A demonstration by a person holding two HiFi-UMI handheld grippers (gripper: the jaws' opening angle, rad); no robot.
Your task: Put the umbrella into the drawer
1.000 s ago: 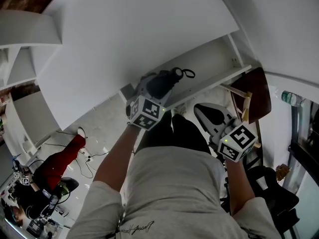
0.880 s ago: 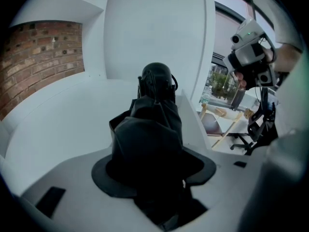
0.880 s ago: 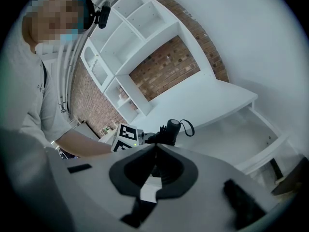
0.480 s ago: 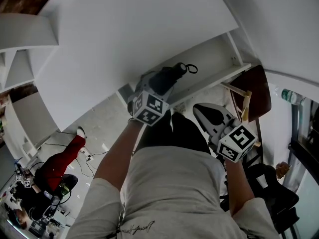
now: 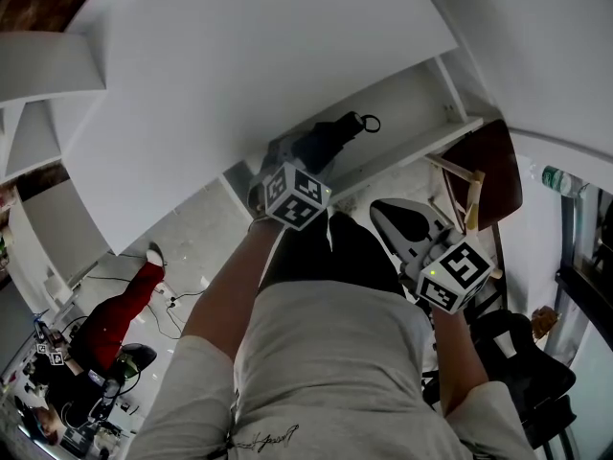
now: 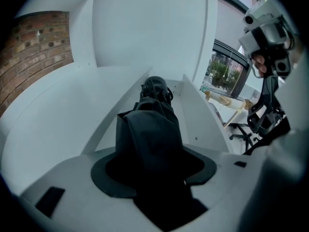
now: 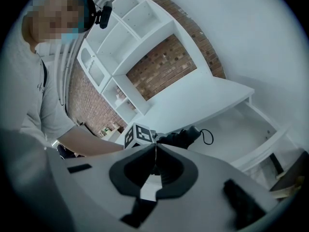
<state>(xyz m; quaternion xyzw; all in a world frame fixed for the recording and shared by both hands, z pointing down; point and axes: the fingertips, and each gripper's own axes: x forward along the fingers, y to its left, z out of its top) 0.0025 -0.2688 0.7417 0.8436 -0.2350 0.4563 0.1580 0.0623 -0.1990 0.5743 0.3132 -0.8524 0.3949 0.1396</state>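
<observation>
Black folded umbrella [image 5: 330, 137] is gripped in the left tongs [image 5: 299, 153]. Its loop end [image 5: 367, 121] points to 2 o'clock. It sits over the open white drawer [image 5: 421, 103], which is pulled out from under the white worktop [image 5: 239, 56]. Can't tell whether it touches the drawer floor. Right tongs [image 5: 385, 211] are at 4 o'clock from the umbrella, well apart, clenched tight on nothing, outside the drawer front.
</observation>
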